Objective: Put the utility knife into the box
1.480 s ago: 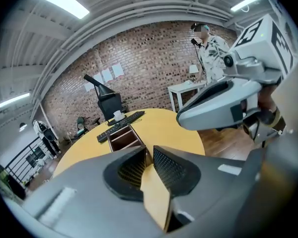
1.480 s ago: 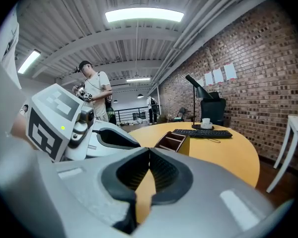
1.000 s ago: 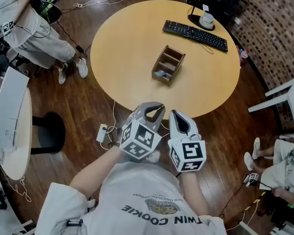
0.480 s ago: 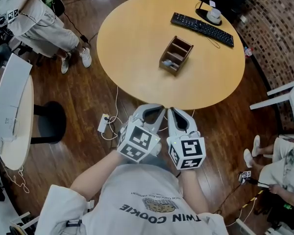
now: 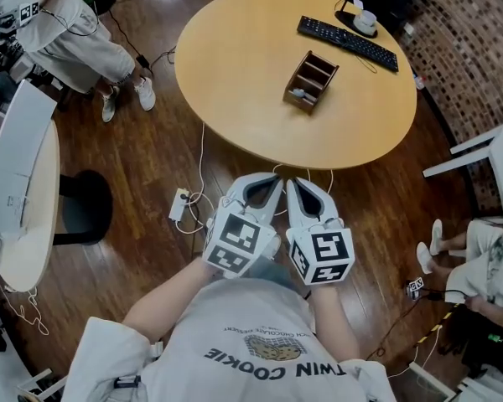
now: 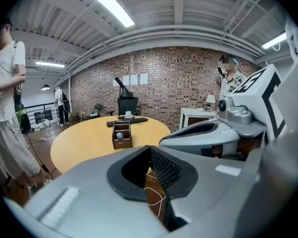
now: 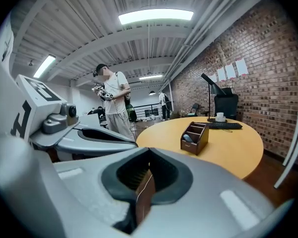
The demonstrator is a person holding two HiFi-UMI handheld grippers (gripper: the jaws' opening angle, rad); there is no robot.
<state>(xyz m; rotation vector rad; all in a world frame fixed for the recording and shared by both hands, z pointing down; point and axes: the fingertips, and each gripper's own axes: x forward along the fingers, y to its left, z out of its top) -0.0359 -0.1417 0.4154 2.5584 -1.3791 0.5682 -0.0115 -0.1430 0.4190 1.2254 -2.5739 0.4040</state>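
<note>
A brown wooden box with compartments stands on the round yellow table. A small grey thing, apparently the utility knife, lies in the box's near compartment; it also shows in the left gripper view and the right gripper view. Both grippers are held side by side close to my body, over the wooden floor and short of the table's near edge. The left gripper is shut with nothing in it. The right gripper also has its jaws together and holds nothing.
A black keyboard and a cup sit at the table's far side. A power strip with cables lies on the floor left of the grippers. A white table is at the left, a white chair at the right. People stand nearby.
The table and box have slid farther from me in the head view, and both grippers have come back from the table's edge over the floor. They stay side by side.
</note>
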